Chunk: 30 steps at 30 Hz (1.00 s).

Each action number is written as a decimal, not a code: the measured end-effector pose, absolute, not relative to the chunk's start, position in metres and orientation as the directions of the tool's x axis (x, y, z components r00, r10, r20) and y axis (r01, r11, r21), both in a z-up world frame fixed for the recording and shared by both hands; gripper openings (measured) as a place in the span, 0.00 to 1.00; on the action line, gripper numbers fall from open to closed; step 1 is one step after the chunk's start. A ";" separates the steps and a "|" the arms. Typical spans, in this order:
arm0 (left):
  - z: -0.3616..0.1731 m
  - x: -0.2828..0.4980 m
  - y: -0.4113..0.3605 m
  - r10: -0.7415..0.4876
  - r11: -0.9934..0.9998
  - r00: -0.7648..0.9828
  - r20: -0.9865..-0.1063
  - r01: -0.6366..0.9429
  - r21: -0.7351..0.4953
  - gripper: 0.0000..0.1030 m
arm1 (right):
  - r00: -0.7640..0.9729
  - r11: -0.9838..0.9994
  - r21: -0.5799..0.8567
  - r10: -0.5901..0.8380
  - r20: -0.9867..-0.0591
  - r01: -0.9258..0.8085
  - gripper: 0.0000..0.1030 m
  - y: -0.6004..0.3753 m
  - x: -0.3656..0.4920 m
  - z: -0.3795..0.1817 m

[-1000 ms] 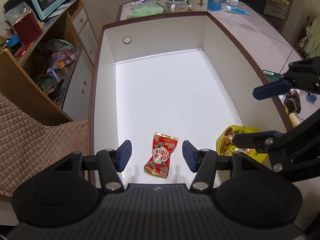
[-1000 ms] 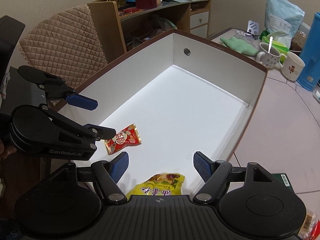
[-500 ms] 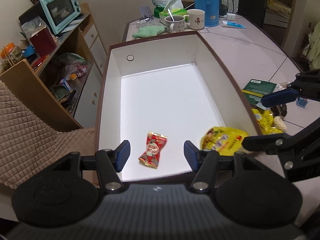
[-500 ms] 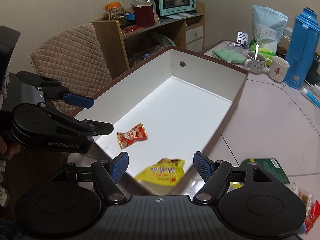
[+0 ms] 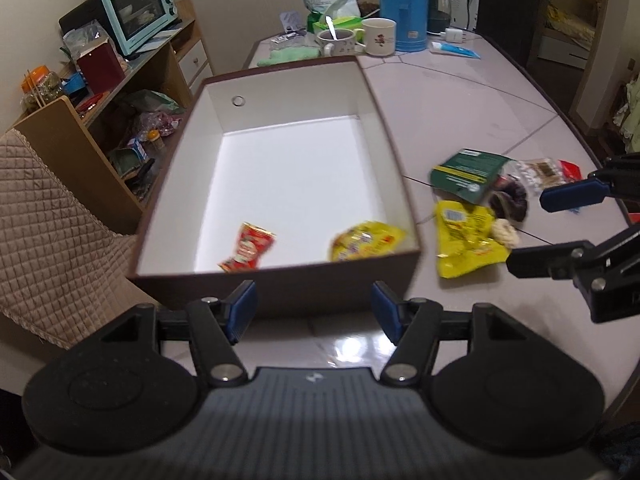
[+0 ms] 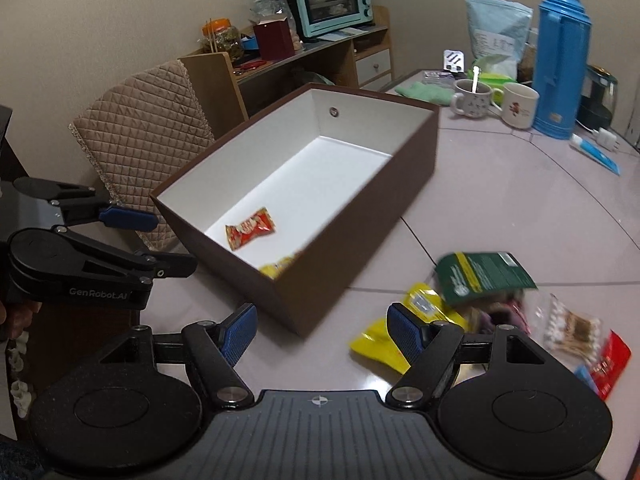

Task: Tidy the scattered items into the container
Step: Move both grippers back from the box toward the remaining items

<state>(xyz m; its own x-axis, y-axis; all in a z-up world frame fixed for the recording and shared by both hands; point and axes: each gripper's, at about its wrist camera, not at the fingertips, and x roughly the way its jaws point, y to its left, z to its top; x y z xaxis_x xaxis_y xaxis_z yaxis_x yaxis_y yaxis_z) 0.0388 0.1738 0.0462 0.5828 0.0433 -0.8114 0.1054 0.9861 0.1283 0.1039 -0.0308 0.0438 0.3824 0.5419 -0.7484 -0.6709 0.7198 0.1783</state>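
Observation:
The brown box (image 5: 276, 292) with white inside holds a red candy packet (image 5: 248, 246) and a yellow snack bag (image 5: 366, 240) near its front wall. My left gripper (image 5: 314, 308) hovers in front of that wall, its jaws opening with nothing between them. My right gripper (image 6: 322, 328) is open and empty, above the table right of the box (image 6: 352, 220). Loose items lie on the table to the right: a yellow pouch (image 6: 384, 344), a green packet (image 6: 484, 276), a dark scrunchie (image 5: 510, 200), a cotton swab pack (image 6: 568, 328) and a red packet (image 6: 612, 364).
Two mugs (image 5: 376, 36), a blue thermos (image 5: 402, 4), a green cloth (image 5: 294, 54) and a tube (image 5: 456, 49) stand at the table's far end. A quilted chair (image 6: 148, 128) and a shelf with a teal oven (image 6: 332, 0) are left of the box.
Both grippers have pulled back and risen from over the box to in front of it. The red and yellow packets stay inside. The loose items on the table have come into view.

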 end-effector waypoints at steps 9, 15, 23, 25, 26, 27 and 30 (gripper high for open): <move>0.033 0.019 0.114 0.028 0.990 0.568 -0.822 0.095 0.100 0.60 | 0.380 0.732 0.188 0.534 -0.755 -0.655 0.72 -0.099 0.097 0.040; 0.026 0.012 0.083 0.009 0.994 0.570 -0.822 0.085 0.070 0.61 | 0.371 0.739 0.197 0.527 -0.765 -0.644 0.72 -0.138 0.094 0.036; 0.016 0.014 0.045 -0.023 0.993 0.554 -0.832 0.112 0.047 0.61 | 0.362 0.773 0.216 0.499 -0.787 -0.597 0.72 -0.176 0.103 0.030; 0.015 0.017 0.038 -0.026 0.991 0.557 -0.830 0.122 0.051 0.61 | 0.363 0.782 0.219 0.493 -0.790 -0.584 0.72 -0.181 0.108 0.029; 0.015 0.020 0.035 -0.029 0.991 0.557 -0.830 0.127 0.051 0.61 | 0.364 0.786 0.221 0.490 -0.792 -0.577 0.72 -0.184 0.110 0.028; 0.014 0.022 0.033 -0.033 0.990 0.555 -0.831 0.133 0.050 0.61 | 0.365 0.790 0.223 0.487 -0.793 -0.571 0.72 -0.187 0.113 0.028; 0.011 0.030 0.027 -0.046 0.987 0.547 -0.836 0.154 0.046 0.61 | 0.376 0.805 0.229 0.480 -0.793 -0.547 0.72 -0.192 0.122 0.027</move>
<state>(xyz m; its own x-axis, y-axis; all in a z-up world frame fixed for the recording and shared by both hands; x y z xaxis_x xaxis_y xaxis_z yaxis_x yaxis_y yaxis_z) 0.0300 0.0272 0.0114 0.5467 -0.0464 -0.8361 0.1539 0.9870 0.0458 0.1218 -0.1920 0.0268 0.3756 0.4804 -0.7926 -0.5473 0.8051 0.2286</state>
